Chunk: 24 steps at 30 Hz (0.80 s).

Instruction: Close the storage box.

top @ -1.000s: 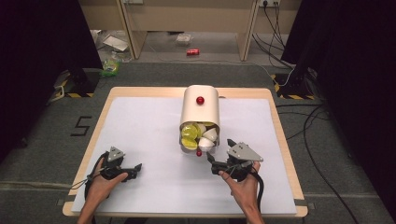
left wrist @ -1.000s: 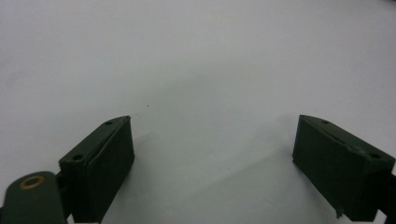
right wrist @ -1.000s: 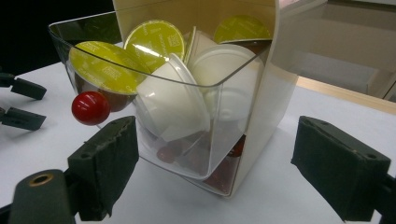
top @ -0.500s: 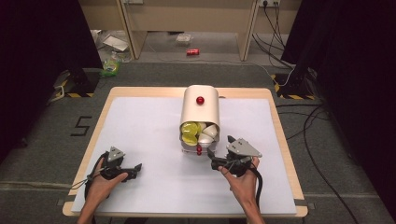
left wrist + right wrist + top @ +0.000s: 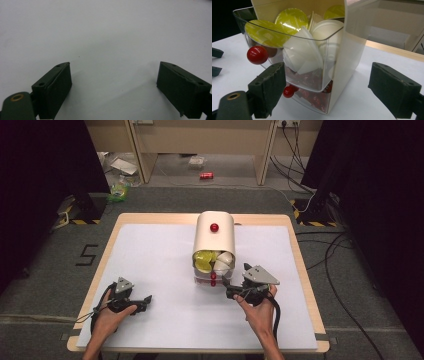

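A cream, round-topped capsule box (image 5: 214,240) stands at the table's middle with a red knob (image 5: 214,227) on top. Its clear upper drawer (image 5: 287,50) is pulled out and holds green-lidded and white capsules; it has a red knob (image 5: 257,55). The lower drawer (image 5: 312,97) holds red capsules behind a smaller red knob (image 5: 288,91). My right gripper (image 5: 226,288) (image 5: 327,75) is open just in front of the drawers, touching nothing. My left gripper (image 5: 146,299) (image 5: 113,67) is open over the bare white mat at the front left.
The white mat (image 5: 165,270) covers a wooden table (image 5: 300,265). The left gripper's jaws (image 5: 215,62) show far off at the left edge of the right gripper view. Cables and clutter lie on the floor beyond the table.
My right gripper has crept slightly forward toward the drawers. The left gripper and the box have not moved.
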Motion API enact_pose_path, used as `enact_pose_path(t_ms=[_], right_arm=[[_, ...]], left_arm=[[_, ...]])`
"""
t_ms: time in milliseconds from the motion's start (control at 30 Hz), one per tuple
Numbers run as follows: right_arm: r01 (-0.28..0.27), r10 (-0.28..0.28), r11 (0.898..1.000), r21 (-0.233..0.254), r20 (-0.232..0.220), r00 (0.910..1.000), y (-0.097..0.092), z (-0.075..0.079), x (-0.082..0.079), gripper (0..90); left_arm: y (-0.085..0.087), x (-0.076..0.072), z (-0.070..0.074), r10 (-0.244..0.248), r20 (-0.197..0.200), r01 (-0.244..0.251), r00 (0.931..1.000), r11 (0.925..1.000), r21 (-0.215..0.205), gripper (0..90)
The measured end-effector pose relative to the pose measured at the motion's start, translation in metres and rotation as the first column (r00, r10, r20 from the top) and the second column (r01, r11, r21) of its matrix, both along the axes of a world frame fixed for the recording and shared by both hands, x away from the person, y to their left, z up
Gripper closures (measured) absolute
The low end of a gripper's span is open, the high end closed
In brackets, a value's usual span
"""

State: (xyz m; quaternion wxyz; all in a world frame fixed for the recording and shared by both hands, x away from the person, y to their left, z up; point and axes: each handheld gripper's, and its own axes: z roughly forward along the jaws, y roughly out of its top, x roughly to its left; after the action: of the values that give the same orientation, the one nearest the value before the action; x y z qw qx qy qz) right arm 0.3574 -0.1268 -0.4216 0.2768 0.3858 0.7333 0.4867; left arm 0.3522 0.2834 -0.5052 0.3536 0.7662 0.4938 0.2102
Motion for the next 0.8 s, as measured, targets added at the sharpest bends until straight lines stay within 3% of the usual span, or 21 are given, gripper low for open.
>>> enact_pose_path(t_ms=[800], right_arm=[[0.033, -0.033, 0.999, 0.012, 0.004, 0.9995, -0.001, 0.001, 0.013, 14.9]], left_arm=[[0.0, 0.0, 0.0, 0.0, 0.0, 0.0, 1.0, 1.0, 0.0, 11.8]])
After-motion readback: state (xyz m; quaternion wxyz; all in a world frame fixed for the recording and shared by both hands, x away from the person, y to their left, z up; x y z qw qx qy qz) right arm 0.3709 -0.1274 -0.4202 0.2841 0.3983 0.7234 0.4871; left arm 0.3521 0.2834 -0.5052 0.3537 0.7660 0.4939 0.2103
